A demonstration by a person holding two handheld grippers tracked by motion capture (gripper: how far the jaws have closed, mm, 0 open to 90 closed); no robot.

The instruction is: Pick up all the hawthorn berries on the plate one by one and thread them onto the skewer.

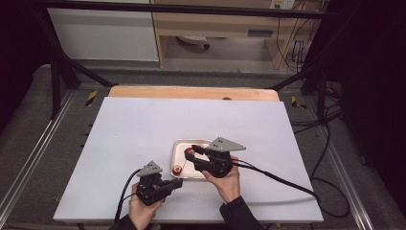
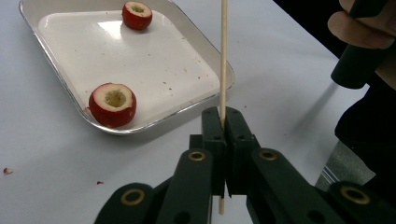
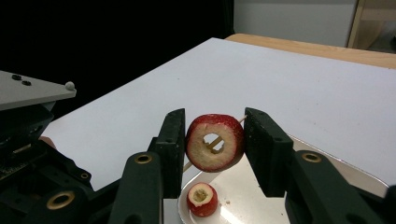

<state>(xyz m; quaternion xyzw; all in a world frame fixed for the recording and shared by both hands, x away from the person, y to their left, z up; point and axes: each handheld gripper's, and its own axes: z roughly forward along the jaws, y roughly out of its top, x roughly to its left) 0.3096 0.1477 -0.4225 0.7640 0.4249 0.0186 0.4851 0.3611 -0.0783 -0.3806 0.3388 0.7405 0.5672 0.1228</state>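
Your left gripper [image 2: 223,122] pinches the skewer [image 2: 223,56] steady as a spike. Your right gripper [image 3: 213,144] clamps the cored fruit [image 3: 215,142], hole facing the stick for threading, over the tray [image 1: 178,148] at 12 o'clock.

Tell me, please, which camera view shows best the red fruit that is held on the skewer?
The right gripper view: the held fruit sits large between the right gripper's fingers, with the skewer visible through its hollow core. The high view shows it as a small red spot.
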